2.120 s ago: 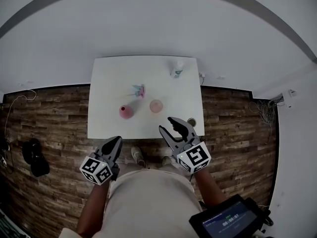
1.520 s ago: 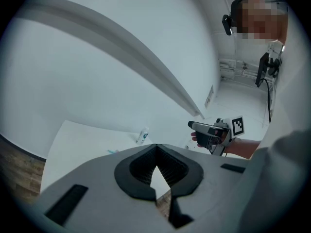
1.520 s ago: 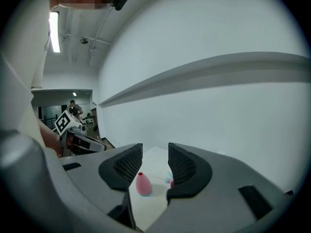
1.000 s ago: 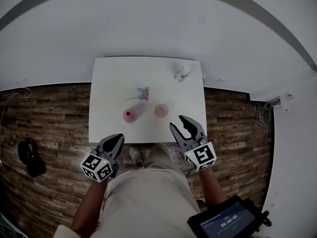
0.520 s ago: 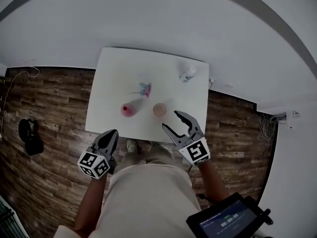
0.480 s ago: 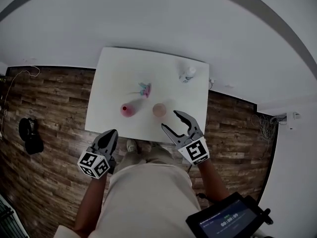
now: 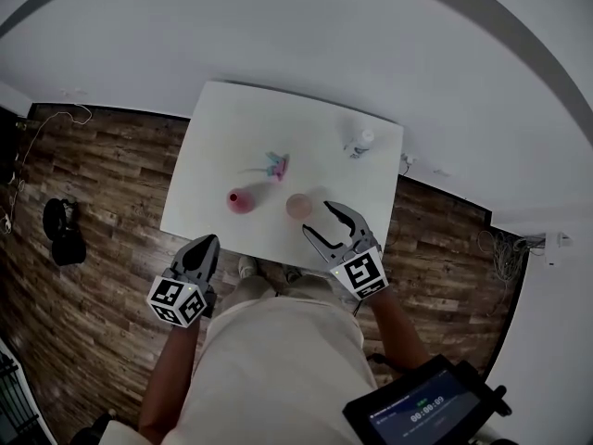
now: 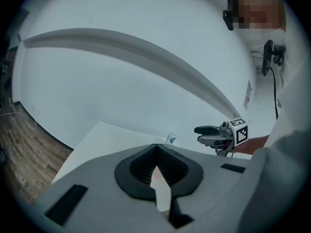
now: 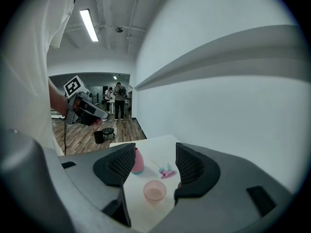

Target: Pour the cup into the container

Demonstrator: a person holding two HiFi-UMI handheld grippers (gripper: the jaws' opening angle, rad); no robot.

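Observation:
A translucent pink cup stands near the white table's front edge. Left of it is a pink vase-shaped container. My right gripper hovers over the table's front edge just short of the cup. It is open and its jaws have just been opening, with nothing between them. The cup lies ahead, in line with the gap. My left gripper is shut and empty, off the table's front left corner.
A small pink and teal toy lies behind the cup. A small white bottle stands at the far right corner. Wood floor surrounds the table, and a white wall rises behind it. People stand far off in the room.
My right gripper has come forward and down toward the cup, and its jaws stand wider. The left gripper has hardly shifted. The head view has swung, so the table looks tilted.

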